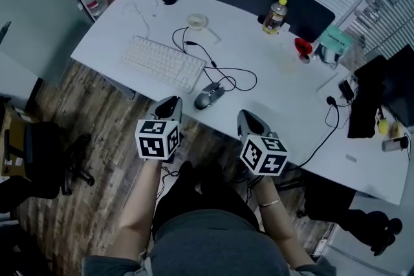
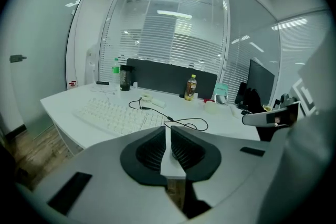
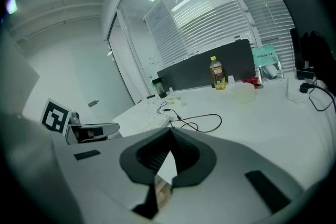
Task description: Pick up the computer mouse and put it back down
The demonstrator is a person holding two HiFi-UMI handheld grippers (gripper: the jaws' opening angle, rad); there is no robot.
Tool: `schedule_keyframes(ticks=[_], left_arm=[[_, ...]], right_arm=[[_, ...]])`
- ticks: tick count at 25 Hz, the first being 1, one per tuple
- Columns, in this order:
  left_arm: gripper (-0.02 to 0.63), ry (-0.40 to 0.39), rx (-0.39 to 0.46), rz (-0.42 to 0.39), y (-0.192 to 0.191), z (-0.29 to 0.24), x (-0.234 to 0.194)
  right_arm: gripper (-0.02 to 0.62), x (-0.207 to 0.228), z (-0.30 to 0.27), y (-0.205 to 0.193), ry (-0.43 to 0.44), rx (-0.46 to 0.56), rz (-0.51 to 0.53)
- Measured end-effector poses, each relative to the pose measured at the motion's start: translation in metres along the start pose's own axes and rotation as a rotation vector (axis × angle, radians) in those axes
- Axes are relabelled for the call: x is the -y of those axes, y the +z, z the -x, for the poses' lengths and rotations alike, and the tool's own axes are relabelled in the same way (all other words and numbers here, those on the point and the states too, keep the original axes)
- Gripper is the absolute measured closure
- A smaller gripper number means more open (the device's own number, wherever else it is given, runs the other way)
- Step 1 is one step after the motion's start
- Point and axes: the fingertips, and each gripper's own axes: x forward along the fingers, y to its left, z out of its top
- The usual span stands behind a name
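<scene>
finds the mouse on the table, close to the near edge and just right of the keyboard, with its cable looping off toward the far side. puts it ahead of both and between them: up and right of the left hand-held gripper, up and left of the right hand-held gripper, touching neither. reads the long axis as slanted, rear end toward the near left and cabled nose toward the far right, so roughly in line with a reach from the left side. judges the left one slightly nearer, though only by a little. shows both held at the table's near edge, bodies out over the floor in front of the person's lap, side by side and apart, aimed forward and tipped somewhat down at the tabletop, marker cubes turned up. shows the left jaws nearly together, with only a thin slit and nothing in it; shows the right jaws meeting at the tips, likewise empty. calls for parting the jaws before either can straddle the mouse across its narrow width.
</scene>
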Motion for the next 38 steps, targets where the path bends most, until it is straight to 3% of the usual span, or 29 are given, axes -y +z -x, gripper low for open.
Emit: schedule_keyframes(ticks=[11, 38], left_arm=[[0.571, -0.023, 0.026, 0.058, -0.007, 0.016, -0.008], [0.571, -0.106, 0.025, 0.062, -0.013, 0.025, -0.022]], right_arm=[[0.594, -0.015, 0.006, 0.004, -0.01, 0.022, 0.04], [0.594, -0.037, 0.008, -0.005, -0.08, 0.036, 0.06]])
